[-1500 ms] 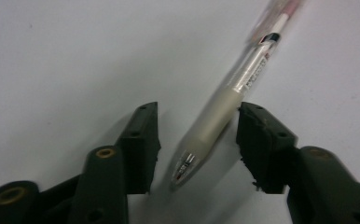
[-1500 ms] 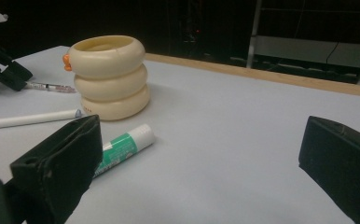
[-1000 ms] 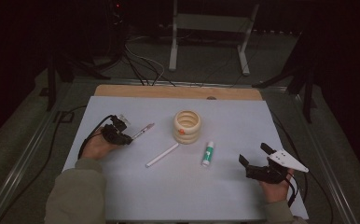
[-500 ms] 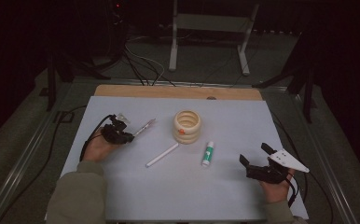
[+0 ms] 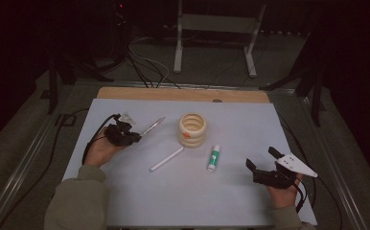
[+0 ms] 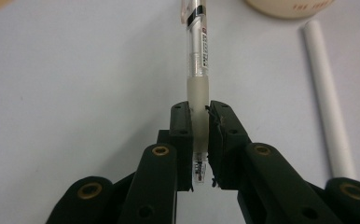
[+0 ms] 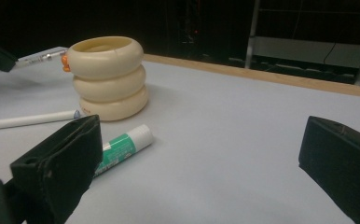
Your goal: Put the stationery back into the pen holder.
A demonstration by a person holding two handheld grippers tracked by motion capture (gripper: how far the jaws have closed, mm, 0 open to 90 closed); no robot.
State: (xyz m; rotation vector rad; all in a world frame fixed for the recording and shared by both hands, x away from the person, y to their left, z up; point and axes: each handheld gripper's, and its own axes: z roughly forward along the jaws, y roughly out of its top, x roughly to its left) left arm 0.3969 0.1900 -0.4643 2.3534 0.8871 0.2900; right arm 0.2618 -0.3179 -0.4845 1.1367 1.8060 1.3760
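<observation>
Since the earlier frame I have lifted the pen (image 6: pixel 197 70) a little off the surface (image 5: pixel 140 201), left of the cream holder (image 5: pixel 192 130). My left gripper (image 6: pixel 200 140) fingers are clamped on its frosted grip; the barrel is clear. Right gripper (image 5: pixel 264 165) fingers stand wide, holding nothing.

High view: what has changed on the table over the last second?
The left gripper, fingers shut on the clear pen, has raised it slightly, its far end angling toward the cream ringed holder. The right gripper, open, the white stick and the glue stick stayed put.
</observation>
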